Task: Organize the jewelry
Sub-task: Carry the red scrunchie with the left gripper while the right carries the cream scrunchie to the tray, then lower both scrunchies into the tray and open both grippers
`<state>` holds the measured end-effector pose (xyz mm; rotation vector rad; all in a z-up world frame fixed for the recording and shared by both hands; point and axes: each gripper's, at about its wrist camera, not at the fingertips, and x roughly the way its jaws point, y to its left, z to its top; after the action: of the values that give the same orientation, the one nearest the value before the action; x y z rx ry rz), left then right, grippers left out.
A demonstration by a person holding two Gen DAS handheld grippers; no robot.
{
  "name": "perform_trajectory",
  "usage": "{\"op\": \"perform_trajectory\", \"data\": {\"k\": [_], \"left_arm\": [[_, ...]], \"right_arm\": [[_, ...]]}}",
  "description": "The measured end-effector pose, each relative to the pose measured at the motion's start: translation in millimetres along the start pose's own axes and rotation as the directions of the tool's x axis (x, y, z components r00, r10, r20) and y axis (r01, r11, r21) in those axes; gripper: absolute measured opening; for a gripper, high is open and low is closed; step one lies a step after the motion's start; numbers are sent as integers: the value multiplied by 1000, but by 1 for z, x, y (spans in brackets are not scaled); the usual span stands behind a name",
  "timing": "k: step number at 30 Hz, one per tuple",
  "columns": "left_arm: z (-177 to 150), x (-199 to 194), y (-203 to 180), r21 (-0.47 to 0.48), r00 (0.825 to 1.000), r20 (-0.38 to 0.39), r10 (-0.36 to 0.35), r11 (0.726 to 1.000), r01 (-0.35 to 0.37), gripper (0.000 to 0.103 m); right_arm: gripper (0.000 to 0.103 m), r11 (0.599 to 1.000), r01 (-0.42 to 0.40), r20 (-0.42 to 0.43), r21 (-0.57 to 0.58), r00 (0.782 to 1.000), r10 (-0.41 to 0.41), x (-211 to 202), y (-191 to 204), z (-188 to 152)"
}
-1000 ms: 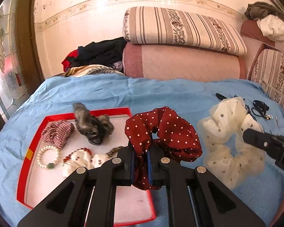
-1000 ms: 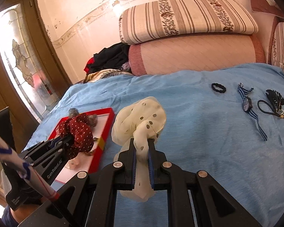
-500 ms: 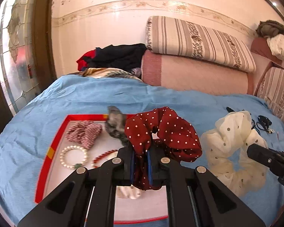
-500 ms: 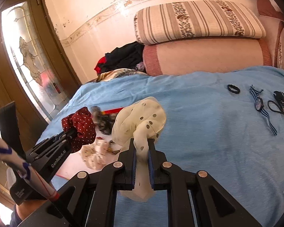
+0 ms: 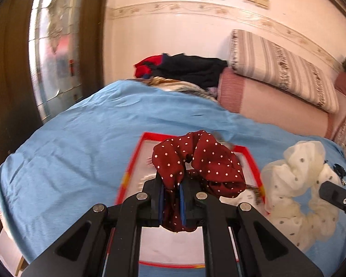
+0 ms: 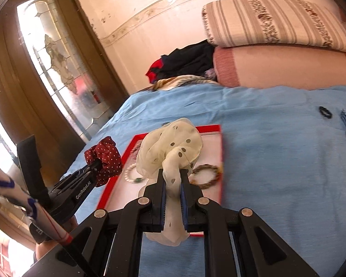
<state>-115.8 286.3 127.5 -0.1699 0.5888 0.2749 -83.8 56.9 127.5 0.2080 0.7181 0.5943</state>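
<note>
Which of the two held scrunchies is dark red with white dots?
The red polka-dot scrunchie, clamped in the left gripper. The cream scrunchie in the right gripper is pale with dark dots.

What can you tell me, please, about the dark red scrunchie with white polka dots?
The dark red fabric scrunchie with small white polka dots is a gathered, ruffled ring of soft cloth. One bunched section is pinched between the closed blue-padded jaws of the left gripper, and the rest puffs up above the fingertips. It is held in the air over the red-rimmed tray on the blue bedspread; nothing but the gripper appears to touch it. The right wrist view shows the same.
</note>
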Motion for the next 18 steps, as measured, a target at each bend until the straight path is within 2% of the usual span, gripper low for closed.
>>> {"op": "perform_trajectory", "data": {"k": [7, 18], "left_arm": [[-3, 5, 29, -50, 999, -34, 31, 998, -33, 10], [-14, 22, 22, -16, 994, -99, 43, 999, -45, 10]], "right_arm": [[12, 999, -41, -34, -21, 999, 41, 21, 25, 0], [12, 996, -53, -89, -67, 995, 47, 58, 44, -9]]}}
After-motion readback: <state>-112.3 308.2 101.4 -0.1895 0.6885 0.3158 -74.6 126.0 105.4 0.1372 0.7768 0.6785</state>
